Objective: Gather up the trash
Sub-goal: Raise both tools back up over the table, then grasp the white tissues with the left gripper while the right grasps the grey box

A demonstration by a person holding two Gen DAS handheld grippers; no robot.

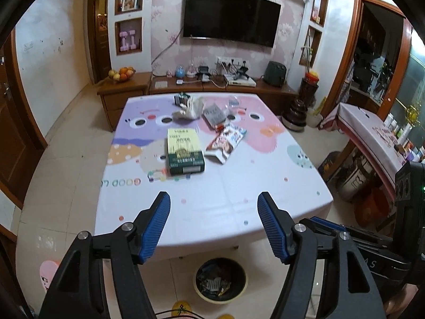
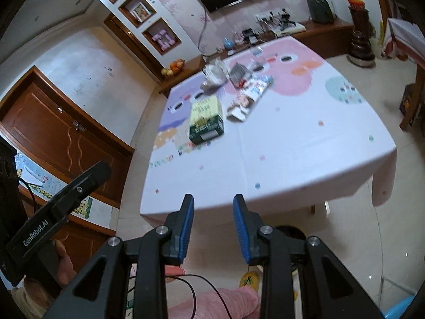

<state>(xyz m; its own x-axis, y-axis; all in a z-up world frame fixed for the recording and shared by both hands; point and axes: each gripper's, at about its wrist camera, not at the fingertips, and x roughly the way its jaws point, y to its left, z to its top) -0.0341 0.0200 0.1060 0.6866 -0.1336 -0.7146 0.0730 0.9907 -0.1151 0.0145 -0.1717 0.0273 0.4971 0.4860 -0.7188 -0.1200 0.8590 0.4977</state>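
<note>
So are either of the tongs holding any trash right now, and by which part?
Nothing is held. The left tongs and right tongs are both open and empty above the near edge of the table.

You face a wall papered in pale pink flowers (image 1: 164, 13), with a dark television (image 1: 231, 16) mounted on it. White niches (image 1: 128, 36) flank it; the lower left one holds lilac dumbbells (image 1: 127, 41). Below runs a low wooden cabinet (image 1: 124, 90) carrying a fruit bowl (image 1: 121, 74) and a power strip with cables (image 1: 228, 61). Your floor is cream tile (image 1: 66, 164). A brown panelled door (image 2: 61, 135) stands at the left, and a wood-framed doorway (image 1: 372, 53) opens at the right.
</note>
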